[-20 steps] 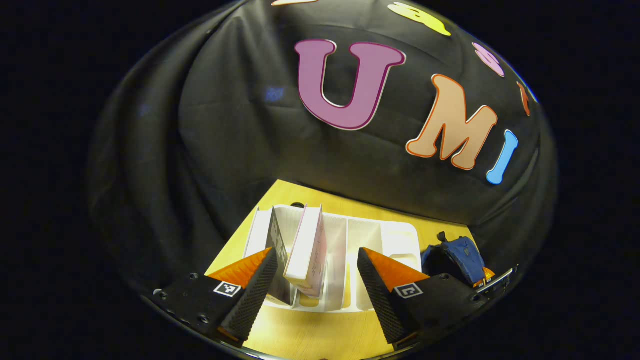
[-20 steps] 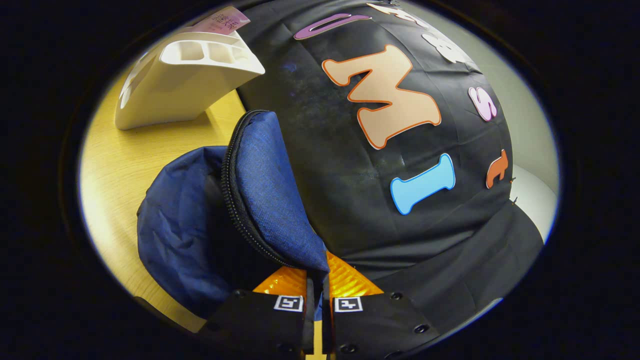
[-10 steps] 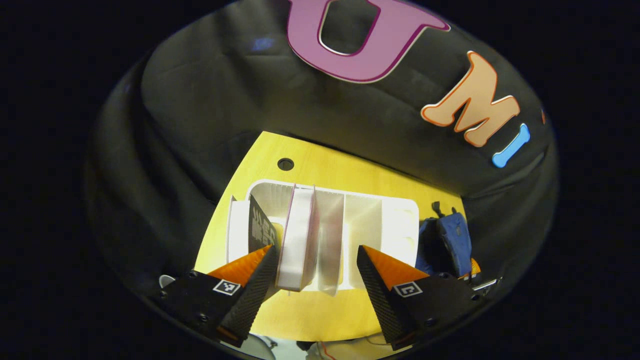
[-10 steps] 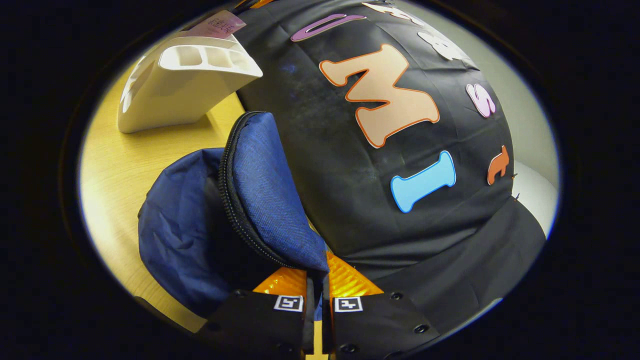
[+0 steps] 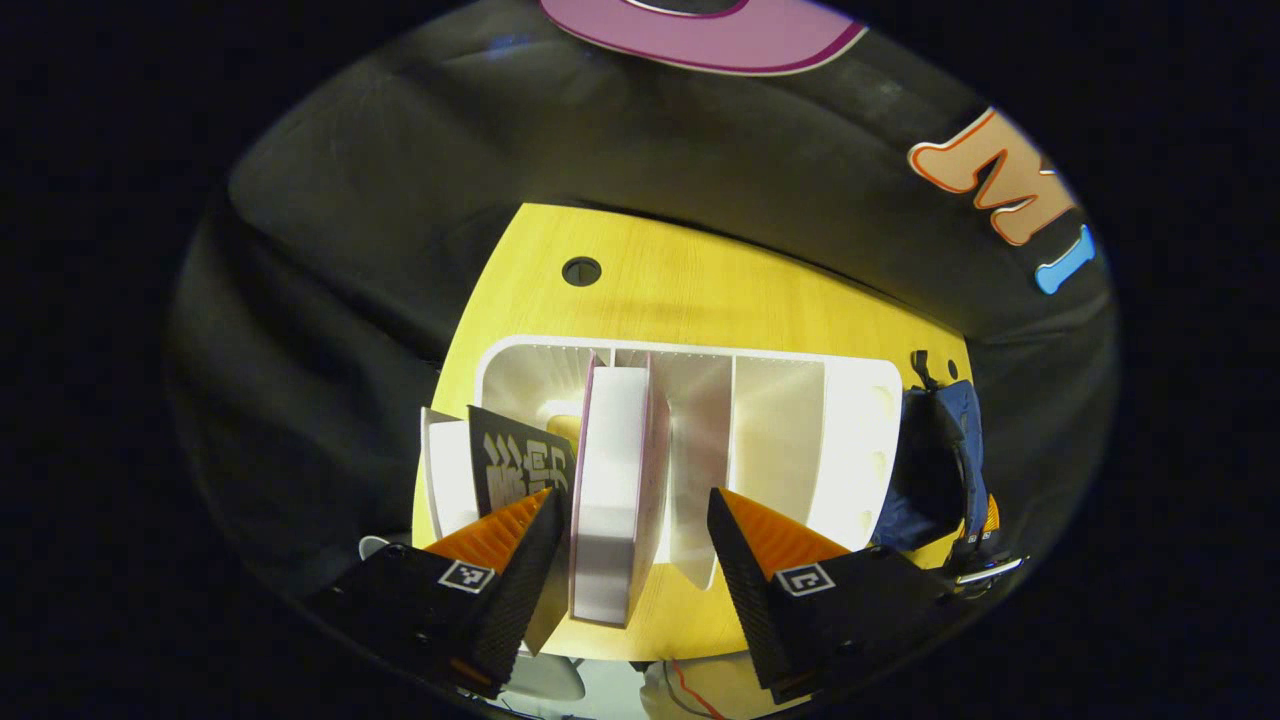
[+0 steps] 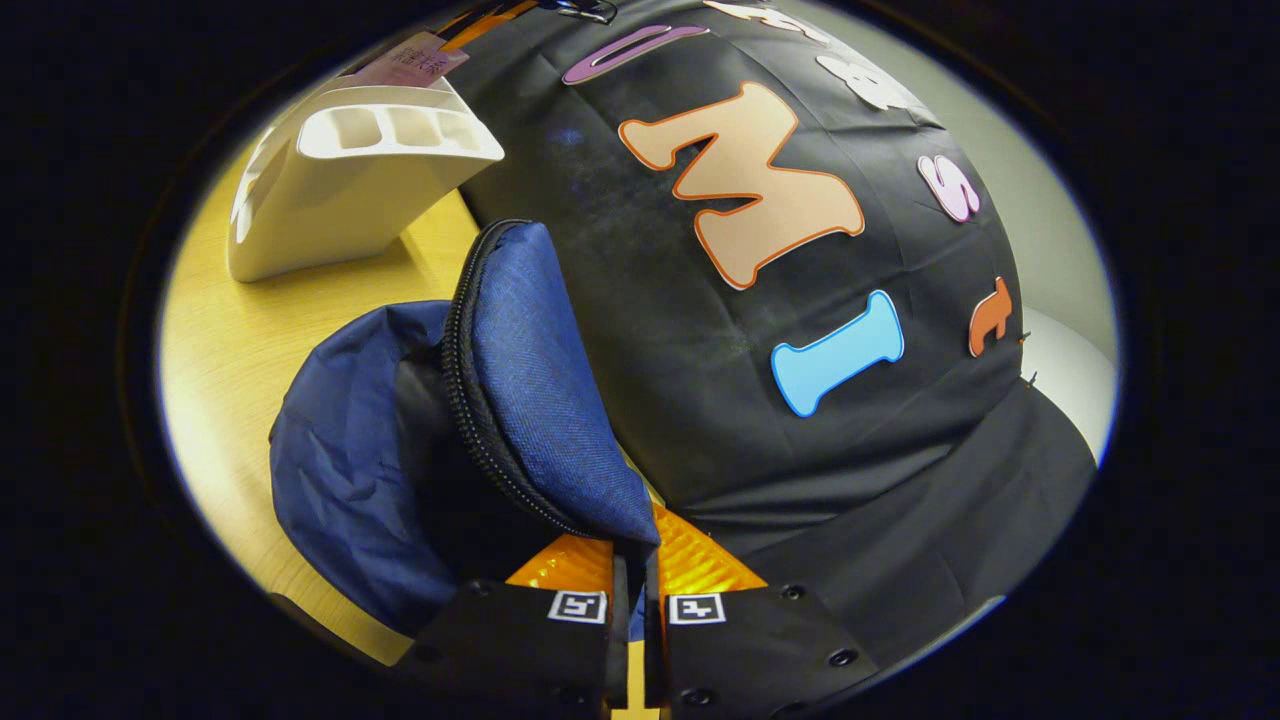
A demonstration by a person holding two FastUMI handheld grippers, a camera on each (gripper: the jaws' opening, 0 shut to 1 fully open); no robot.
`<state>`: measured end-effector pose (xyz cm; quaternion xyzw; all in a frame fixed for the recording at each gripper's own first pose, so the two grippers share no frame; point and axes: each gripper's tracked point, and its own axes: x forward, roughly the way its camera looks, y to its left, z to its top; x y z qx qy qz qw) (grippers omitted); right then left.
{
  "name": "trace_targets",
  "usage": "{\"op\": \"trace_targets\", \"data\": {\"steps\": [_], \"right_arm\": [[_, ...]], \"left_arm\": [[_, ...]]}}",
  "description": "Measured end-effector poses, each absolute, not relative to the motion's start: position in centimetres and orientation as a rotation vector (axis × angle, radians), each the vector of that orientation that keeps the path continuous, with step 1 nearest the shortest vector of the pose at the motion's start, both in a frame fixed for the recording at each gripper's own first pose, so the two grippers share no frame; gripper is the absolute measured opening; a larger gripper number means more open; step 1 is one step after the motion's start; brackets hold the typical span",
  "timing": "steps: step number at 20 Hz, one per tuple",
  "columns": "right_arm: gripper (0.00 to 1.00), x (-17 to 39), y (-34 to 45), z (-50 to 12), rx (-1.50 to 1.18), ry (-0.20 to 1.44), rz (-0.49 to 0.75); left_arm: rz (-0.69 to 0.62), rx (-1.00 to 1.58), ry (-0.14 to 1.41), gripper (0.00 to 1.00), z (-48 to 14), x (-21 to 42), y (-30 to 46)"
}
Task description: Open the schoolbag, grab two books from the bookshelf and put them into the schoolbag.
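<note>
Schoolbag (image 6: 400,450), blue, sat on the wooden table (image 6: 250,330) with its zipped flap (image 6: 540,400) lifted and the dark interior exposed at about 9 o'clock of the flap. Right gripper (image 6: 632,590) was clenched on the lower edge of that flap, both fingers pressed together over the fabric. In the left gripper view the schoolbag (image 5: 950,460) lay at 3 o'clock of the white bookshelf (image 5: 790,420), just beside its right end. Bookshelf stood on the table (image 5: 680,290) with upright dividers; in the right gripper view it (image 6: 340,190) sat at 11 o'clock of the bag, apart from it. A thick white-edged book with a pink cover (image 5: 615,480) stood upright in a slot left of centre; a dark-covered book (image 5: 515,465) leaned at 9 o'clock of it, in the next slot. Left gripper (image 5: 630,540) was spread wide, fingers either side of the pink book; the left finger lay close against it, contact not resolvable, the right finger apart. A round hole (image 5: 581,271) marked the table at 12 o'clock of the bookshelf.
</note>
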<state>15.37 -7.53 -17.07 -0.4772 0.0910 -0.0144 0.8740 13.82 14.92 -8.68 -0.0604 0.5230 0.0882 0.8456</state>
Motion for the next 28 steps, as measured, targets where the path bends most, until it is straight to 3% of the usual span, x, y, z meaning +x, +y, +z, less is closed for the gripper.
{"op": "trace_targets", "data": {"steps": [3,4,5,8,9,11,12,14,18,28], "right_arm": [[0.09,15.3,-7.7,-17.1,-0.995,0.192,-0.032],[0.08,15.3,-7.7,-17.1,-0.995,0.194,-0.031],[0.08,15.2,-7.7,-17.0,-0.995,0.195,-0.031],[0.08,15.3,-7.8,-17.0,-0.985,0.198,-0.036],[0.08,15.3,-7.7,-16.9,-0.983,0.200,-0.036],[0.07,15.4,-7.7,-16.9,-0.981,0.201,-0.036],[0.07,15.5,-7.7,-16.8,-0.982,0.201,-0.035],[0.07,15.4,-7.8,-16.8,-0.980,0.202,-0.037],[0.07,15.5,-7.9,-16.7,-0.977,0.203,-0.040],[0.07,15.5,-7.6,-16.9,-0.977,0.208,-0.046]], "left_arm": [[0.191,-0.148,1.161,0.78,-10.1,14.2,15.0],[0.185,-0.154,1.170,0.80,-10.5,14.4,14.8],[0.178,-0.159,1.179,0.73,-10.8,14.6,14.6],[0.172,-0.171,1.198,0.66,-11.4,15.0,13.9],[0.175,-0.172,1.204,0.55,-11.7,15.2,13.9],[0.172,-0.179,1.223,0.48,-12.3,15.5,13.6],[0.187,-0.180,1.237,0.54,-12.8,15.4,13.6],[0.192,-0.160,1.268,0.39,-13.2,15.4,13.7],[0.189,-0.178,1.298,0.43,-14.2,15.6,13.0],[0.204,-0.113,1.372,0.40,-16.1,15.3,12.8]]}}
